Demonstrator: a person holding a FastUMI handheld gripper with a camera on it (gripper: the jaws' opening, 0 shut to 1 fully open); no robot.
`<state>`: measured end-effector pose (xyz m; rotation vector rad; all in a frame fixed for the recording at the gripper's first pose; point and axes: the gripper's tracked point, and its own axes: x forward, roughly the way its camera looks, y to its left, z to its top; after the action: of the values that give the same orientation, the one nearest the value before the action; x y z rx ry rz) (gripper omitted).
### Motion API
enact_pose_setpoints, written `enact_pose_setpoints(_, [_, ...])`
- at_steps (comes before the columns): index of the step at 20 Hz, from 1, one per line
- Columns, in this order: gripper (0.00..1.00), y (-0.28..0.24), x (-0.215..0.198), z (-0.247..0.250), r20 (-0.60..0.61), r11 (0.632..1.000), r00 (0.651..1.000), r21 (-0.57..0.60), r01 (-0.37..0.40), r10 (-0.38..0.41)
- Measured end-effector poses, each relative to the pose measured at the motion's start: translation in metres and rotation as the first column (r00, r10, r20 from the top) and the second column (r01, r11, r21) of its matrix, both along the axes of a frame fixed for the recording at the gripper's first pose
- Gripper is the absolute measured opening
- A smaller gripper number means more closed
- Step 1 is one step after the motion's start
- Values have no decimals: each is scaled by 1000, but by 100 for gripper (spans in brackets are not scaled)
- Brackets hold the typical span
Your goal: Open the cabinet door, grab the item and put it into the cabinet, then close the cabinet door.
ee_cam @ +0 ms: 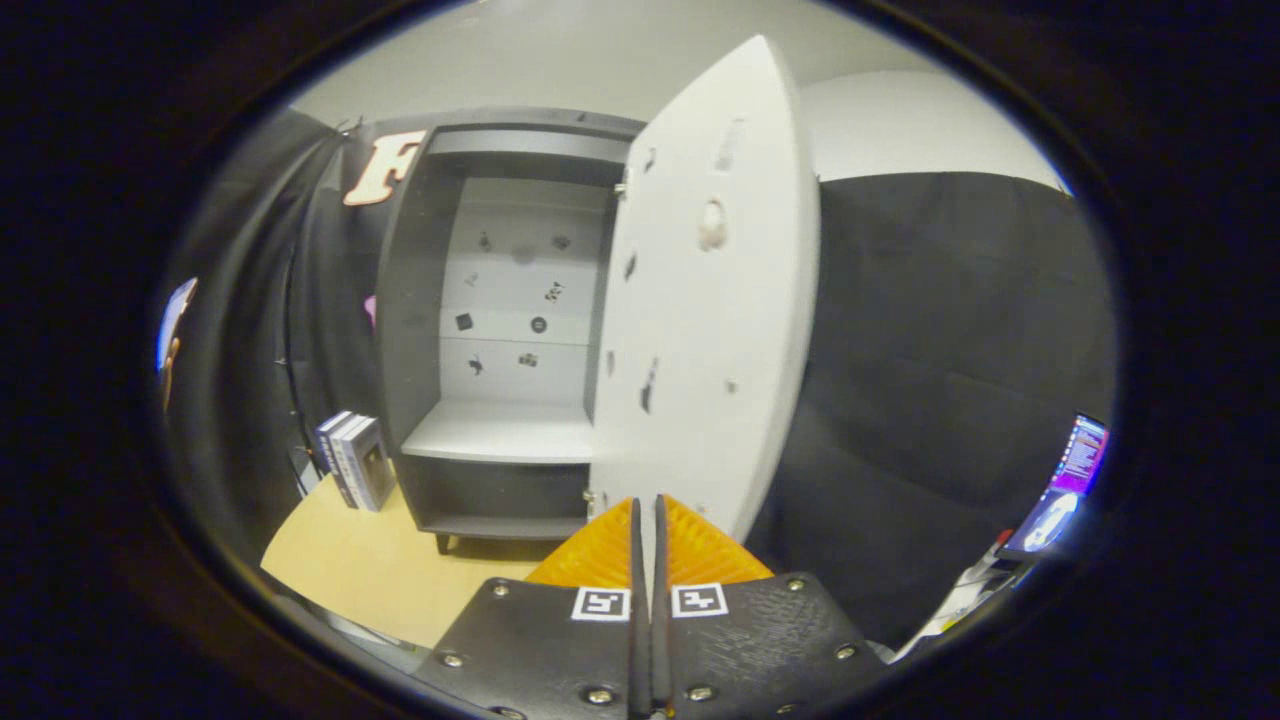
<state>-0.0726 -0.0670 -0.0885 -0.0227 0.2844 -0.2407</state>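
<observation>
Books (352, 460) stand upright at the counter's (380, 570) back left edge, just beside the cabinet (410, 300). The cabinet stands at the counter's rear (interior shelf (500, 432) bare). Cabinet door (700, 300) is swung wide open, its lower edge just ahead of the tongs (647, 520). Tongs are pressed together, almost no gap between the fingers, nothing clamped.
</observation>
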Motion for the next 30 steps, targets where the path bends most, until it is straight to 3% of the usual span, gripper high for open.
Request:
enact_pose_setpoints(6, [1,78,40,-17,12,984,985,42,-173,173])
enact_pose_setpoints(12, [4,127,78,-66,-46,953,954,77,-291,295])
enact_pose_setpoints(13, [17,133,82,-76,-62,949,949,81,-305,310])
enact_pose_setpoints(16, [33,147,94,-108,-108,939,934,97,-330,340])
enact_pose_setpoints(21, [81,160,105,-162,-181,930,913,118,-348,365])
enact_pose_setpoints(23, [90,164,103,-189,-224,927,901,146,-345,371])
enact_pose_setpoints(30, [95,163,76,-307,-429,932,827,192,-309,363])
